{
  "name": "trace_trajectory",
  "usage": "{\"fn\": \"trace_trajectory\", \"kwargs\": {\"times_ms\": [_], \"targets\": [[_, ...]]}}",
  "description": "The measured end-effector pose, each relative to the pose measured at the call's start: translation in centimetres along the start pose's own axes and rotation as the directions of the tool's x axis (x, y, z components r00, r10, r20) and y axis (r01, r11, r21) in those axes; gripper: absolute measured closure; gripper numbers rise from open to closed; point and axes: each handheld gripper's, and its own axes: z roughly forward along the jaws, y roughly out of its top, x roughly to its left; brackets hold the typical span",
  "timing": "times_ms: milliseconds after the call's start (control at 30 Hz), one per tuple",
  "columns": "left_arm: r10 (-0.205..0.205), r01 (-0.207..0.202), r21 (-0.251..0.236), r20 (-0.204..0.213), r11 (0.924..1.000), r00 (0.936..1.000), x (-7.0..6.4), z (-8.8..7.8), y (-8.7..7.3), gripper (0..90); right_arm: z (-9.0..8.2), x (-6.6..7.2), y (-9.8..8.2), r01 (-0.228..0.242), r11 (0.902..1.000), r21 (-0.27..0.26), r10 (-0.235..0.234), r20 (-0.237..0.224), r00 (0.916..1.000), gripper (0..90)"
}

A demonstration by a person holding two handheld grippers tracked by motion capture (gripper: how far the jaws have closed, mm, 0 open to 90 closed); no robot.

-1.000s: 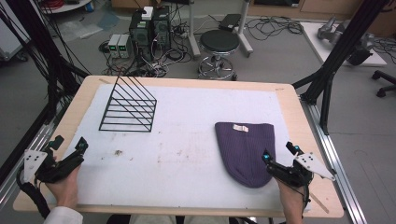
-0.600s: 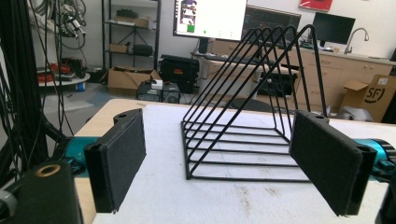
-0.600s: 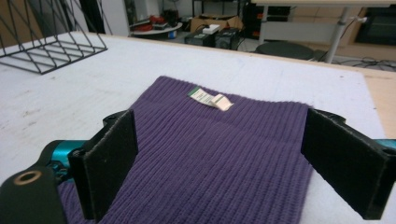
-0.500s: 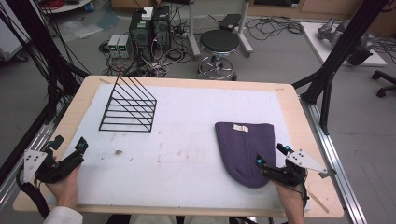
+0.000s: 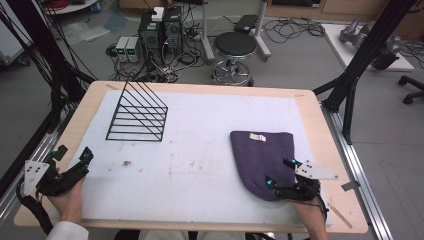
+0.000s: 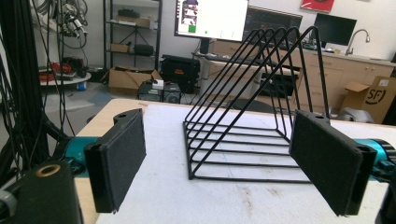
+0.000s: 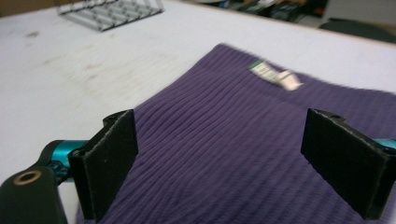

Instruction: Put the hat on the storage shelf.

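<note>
A purple knitted beanie [image 5: 261, 157] lies flat on the white mat at the right, with a small white label [image 5: 257, 137] near its far edge. My right gripper [image 5: 279, 173] hovers over the beanie's near end, open, its jaws wide apart over the ribbed purple knit [image 7: 243, 154]. The label [image 7: 275, 75] lies beyond the jaws. A black wire rack [image 5: 137, 112] stands at the far left of the mat. My left gripper [image 5: 74, 161] rests open near the front left corner, and the rack [image 6: 252, 107] stands straight ahead between its pads [image 6: 119, 158].
The white mat [image 5: 195, 165] covers most of the wooden table [image 5: 320, 125], with faint stains near the middle. Black frame posts rise at both sides. Beyond the far edge are a round stool [image 5: 235, 47], computer boxes and cables on the floor.
My right gripper has moved left and forward from the table's right edge onto the near end of the beanie. The left gripper has stayed in place.
</note>
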Motion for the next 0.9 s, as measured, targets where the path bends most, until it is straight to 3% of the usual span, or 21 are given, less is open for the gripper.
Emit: {"fn": "trace_trajectory", "kwargs": {"times_ms": [67, 100, 367, 567, 633, 667, 700, 900], "targets": [[0.000, 0.000, 0.001, 0.000, 1.0000, 1.0000, 0.0, 0.0, 0.0, 18.9, 0.1, 0.0, 0.0, 0.006, 0.9998, 0.020, -0.006, -0.018, 0.9998, 10.1], [0.002, -0.002, 0.000, 0.002, 1.0000, 1.0000, 0.0, 0.0, 0.0, 18.9, 0.3, 0.0, 0.1, 0.024, 0.9983, 0.053, -0.021, -0.060, 0.9980, 10.1], [0.010, -0.010, 0.001, 0.007, 1.0000, 0.9999, -0.2, 0.0, 0.0, 18.8, 0.1, 0.1, 0.0, 0.098, 0.9911, 0.090, -0.081, -0.175, 0.9812, 10.1], [0.005, -0.005, 0.000, 0.006, 1.0000, 1.0000, -0.1, 0.1, 0.0, 18.9, 0.0, 0.3, 0.0, 0.141, 0.9845, 0.104, -0.116, -0.217, 0.9693, 10.2], [0.005, -0.005, 0.000, 0.006, 1.0000, 1.0000, -0.1, 0.1, 0.0, 18.9, 0.2, 0.6, 0.0, 0.180, 0.9753, 0.128, -0.143, -0.257, 0.9559, 10.2], [0.006, -0.006, 0.001, 0.005, 1.0000, 1.0000, -0.2, 0.1, 0.0, 18.9, 0.2, 0.6, 0.0, 0.180, 0.9753, 0.128, -0.143, -0.257, 0.9559, 10.2], [0.006, -0.006, 0.001, 0.005, 1.0000, 1.0000, -0.2, 0.1, 0.0, 18.8, 0.3, 0.8, 0.0, 0.202, 0.9693, 0.140, -0.159, -0.271, 0.9495, 10.2], [0.011, -0.011, -0.001, -0.001, 0.9999, 0.9999, -0.1, 0.0, 0.1, 18.9, 0.2, 0.9, 0.0, 0.222, 0.9618, 0.161, -0.167, -0.295, 0.9406, 10.2]]}}
